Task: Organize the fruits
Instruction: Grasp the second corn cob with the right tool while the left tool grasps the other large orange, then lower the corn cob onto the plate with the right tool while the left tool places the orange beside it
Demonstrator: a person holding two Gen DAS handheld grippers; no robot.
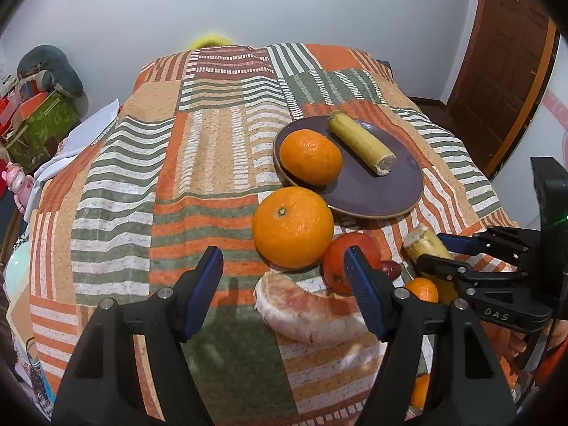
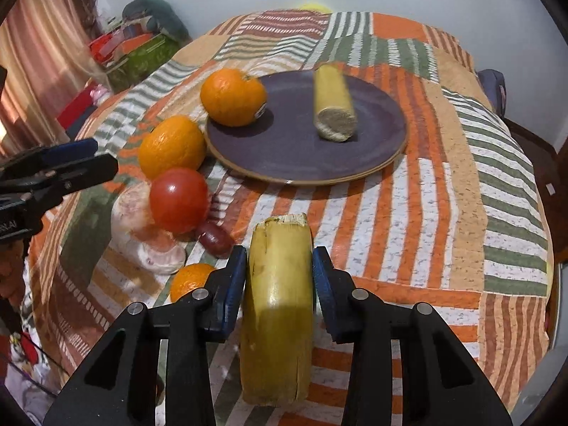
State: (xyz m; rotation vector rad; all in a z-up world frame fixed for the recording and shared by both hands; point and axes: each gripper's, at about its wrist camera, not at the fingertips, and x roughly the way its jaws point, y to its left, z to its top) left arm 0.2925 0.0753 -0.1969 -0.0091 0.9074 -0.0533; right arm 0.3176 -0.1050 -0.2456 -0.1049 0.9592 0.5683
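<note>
two grippers: the right gripper (image 2: 280,280) pinches a banana piece (image 2: 278,319) above the bed (image 2: 443,213); the left gripper (image 1: 284,273) hangs spread over a pomelo wedge (image 1: 309,312). beyond, a plate (image 2: 294,156) carries an orange (image 2: 232,96) and another banana chunk (image 2: 333,104).

"DAS" is printed on the right hand-held gripper (image 1: 435,248).

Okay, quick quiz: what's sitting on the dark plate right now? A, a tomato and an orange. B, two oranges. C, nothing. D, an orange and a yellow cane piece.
D: the plate holds one orange and one yellow cane piece; the tomato lies on the cloth.
</note>
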